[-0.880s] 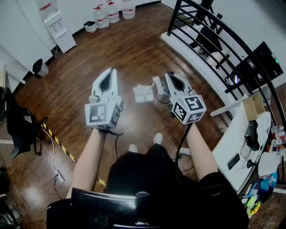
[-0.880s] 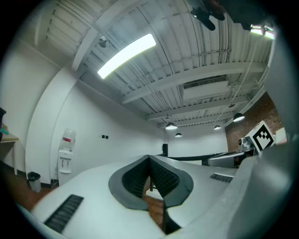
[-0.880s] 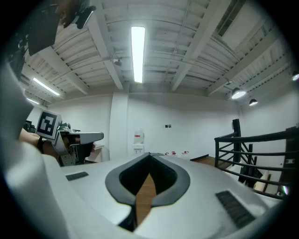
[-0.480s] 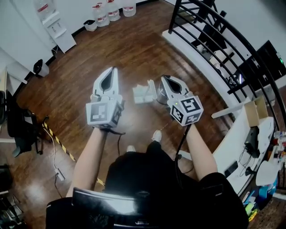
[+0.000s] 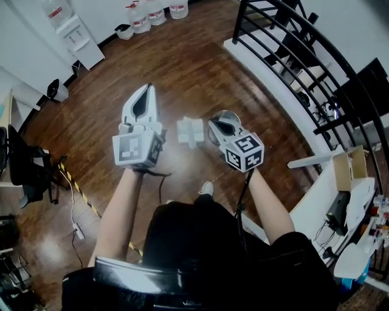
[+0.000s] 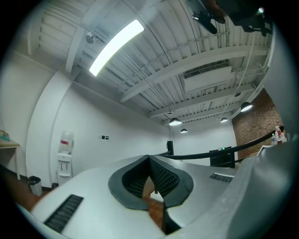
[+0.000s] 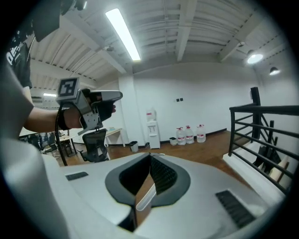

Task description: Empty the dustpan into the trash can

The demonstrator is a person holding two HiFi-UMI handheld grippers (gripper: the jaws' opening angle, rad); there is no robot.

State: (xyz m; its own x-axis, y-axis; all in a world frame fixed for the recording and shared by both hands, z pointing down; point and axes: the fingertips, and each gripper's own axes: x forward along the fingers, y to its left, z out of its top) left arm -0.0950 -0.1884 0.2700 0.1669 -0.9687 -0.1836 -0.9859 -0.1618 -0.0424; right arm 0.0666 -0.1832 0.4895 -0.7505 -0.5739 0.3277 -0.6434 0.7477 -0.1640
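Observation:
In the head view a white dustpan (image 5: 190,131) lies on the wooden floor between my two grippers. A round metal trash can (image 5: 229,115) stands just right of it, partly hidden behind my right gripper (image 5: 217,125). That gripper is shut and empty and tilts down toward the can. My left gripper (image 5: 145,89) is held up left of the dustpan, also shut with nothing in it. In the left gripper view the pads (image 6: 161,177) meet with only floor showing below. The right gripper view shows its pads (image 7: 161,175) closed, and the left gripper (image 7: 117,96) raised at the left.
Water bottles (image 5: 149,11) and a water dispenser (image 5: 70,33) stand at the far wall. A black railing (image 5: 292,48) runs along the right. An office chair (image 5: 27,170) and striped floor tape (image 5: 79,194) are at the left. A desk with a cardboard box (image 5: 346,167) is at the right.
My right gripper has tipped further down and shifted a little left over the trash can. The left gripper has kept roughly its place. Both stay shut.

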